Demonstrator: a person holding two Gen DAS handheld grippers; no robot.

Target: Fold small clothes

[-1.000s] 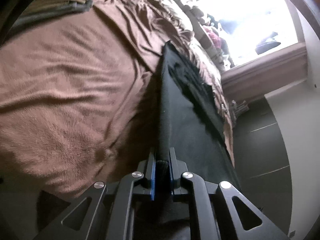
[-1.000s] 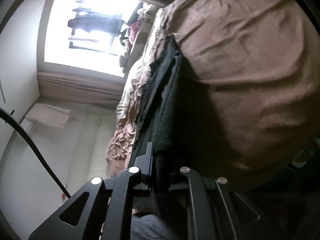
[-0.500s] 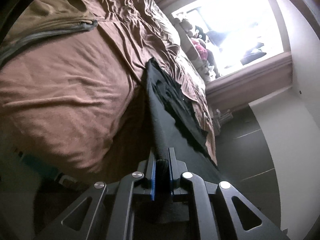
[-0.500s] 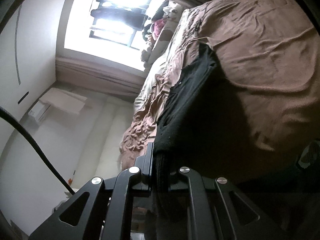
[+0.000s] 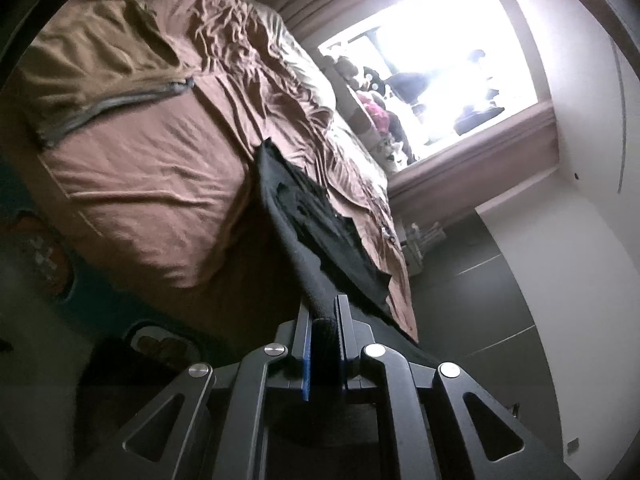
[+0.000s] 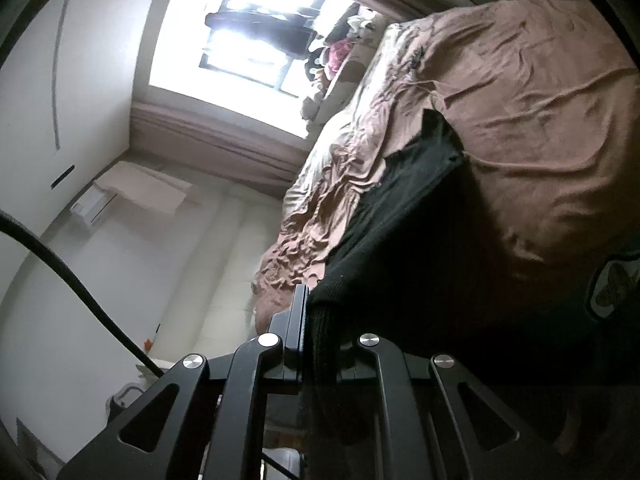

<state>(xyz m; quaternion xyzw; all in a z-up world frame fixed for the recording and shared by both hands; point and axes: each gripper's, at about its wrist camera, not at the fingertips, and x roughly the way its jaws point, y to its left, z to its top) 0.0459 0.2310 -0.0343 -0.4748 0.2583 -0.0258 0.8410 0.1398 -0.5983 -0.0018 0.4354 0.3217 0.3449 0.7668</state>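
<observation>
I am looking along both tools at the bed (image 5: 132, 184), which is filling most of the space ahead of the left tool and lying to its left side, and is spreading out ahead of the right tool and to its right in the other view (image 6: 540, 128). A brown blanket (image 5: 168, 152) is covering it, rumpled toward the far end beyond the tool tips. Past the bed, a bright window (image 5: 448, 60) is glaring ahead and to the right of the left tool; from the right tool it is sitting ahead and to the left (image 6: 248, 32).

The black garment (image 5: 320, 236) is stretching forward from the left tool toward the bed, its far end resting on the blanket and its near end running back between the fingers. From the right tool, the same black garment (image 6: 392, 216) is reaching ahead to the blanket in the same way.

I am seeing the left tool (image 5: 323, 336) clamped tight on a gathered edge of the garment, with the fabric pinched between the blue-edged pads. The right tool (image 6: 316, 328) is likewise squeezed together on a ribbed edge of the garment, with cloth filling the narrow gap.

A black cable (image 6: 72, 276) is curving past to the left of the right tool.
</observation>
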